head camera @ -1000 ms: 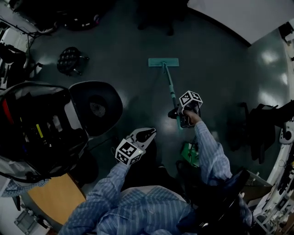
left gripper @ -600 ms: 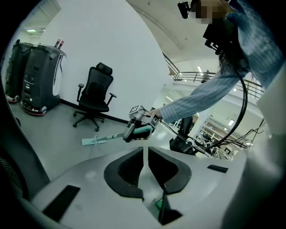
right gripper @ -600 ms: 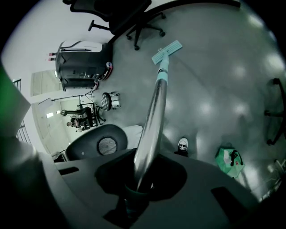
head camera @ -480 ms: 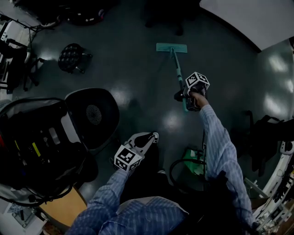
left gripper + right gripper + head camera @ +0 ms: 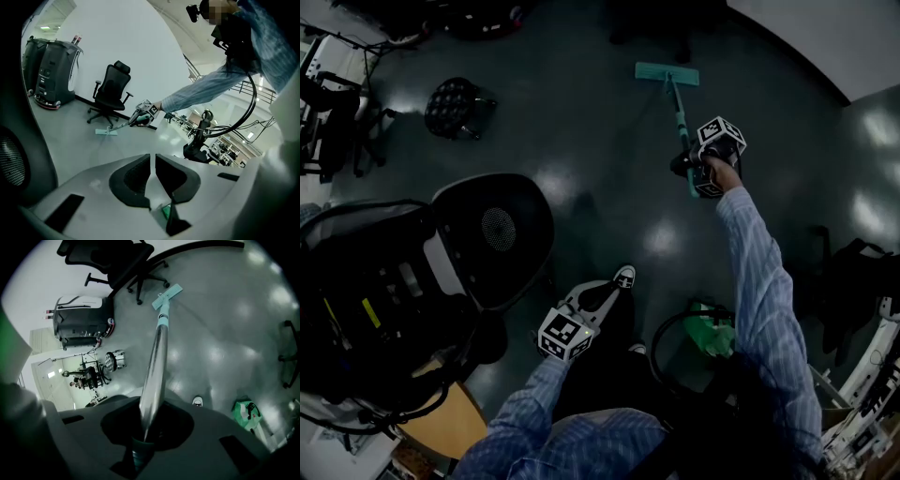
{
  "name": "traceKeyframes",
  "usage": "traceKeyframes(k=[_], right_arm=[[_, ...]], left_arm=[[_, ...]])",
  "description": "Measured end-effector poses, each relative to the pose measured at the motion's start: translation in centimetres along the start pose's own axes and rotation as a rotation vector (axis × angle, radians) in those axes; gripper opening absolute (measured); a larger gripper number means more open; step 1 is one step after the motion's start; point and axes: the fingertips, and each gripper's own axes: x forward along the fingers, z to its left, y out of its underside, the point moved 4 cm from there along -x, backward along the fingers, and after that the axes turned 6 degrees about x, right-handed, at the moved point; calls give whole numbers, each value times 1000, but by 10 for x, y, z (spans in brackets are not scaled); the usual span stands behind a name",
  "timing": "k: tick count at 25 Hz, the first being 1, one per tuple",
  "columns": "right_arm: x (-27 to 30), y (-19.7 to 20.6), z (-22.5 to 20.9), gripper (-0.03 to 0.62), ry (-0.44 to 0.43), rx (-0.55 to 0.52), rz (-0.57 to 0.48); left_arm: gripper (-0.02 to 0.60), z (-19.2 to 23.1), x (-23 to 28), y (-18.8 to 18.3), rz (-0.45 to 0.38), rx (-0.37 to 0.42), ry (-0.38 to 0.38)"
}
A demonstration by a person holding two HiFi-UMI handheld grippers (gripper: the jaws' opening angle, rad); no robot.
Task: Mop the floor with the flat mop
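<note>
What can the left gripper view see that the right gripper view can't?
Only the left gripper view shows the blue sleeve reaching out to the right gripper. Only the right gripper view shows a white shoe and a round stool. Both show the mop, the black chair and the big black machine.
</note>
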Motion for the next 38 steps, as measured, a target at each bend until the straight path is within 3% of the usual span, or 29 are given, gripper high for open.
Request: traceKeyframes(k=[8, 17, 27, 31, 38], right_arm=[[-9, 34, -27, 31, -5, 74, -48], [-2, 136, -76, 31, 5, 67, 5], [18, 294, -141, 32, -66, 123, 43], [25, 357, -171, 32, -56, 122, 55], [45, 477, -236, 32, -54, 127, 67]], left_arm=[[38, -3, -17, 2, -17, 10, -18], [38, -30, -39, 4, -49, 50, -2], [38, -93, -82, 26, -53, 113, 26], [38, -121, -101, 38, -64, 131, 28], [38, -186, -140, 86, -89, 161, 33]])
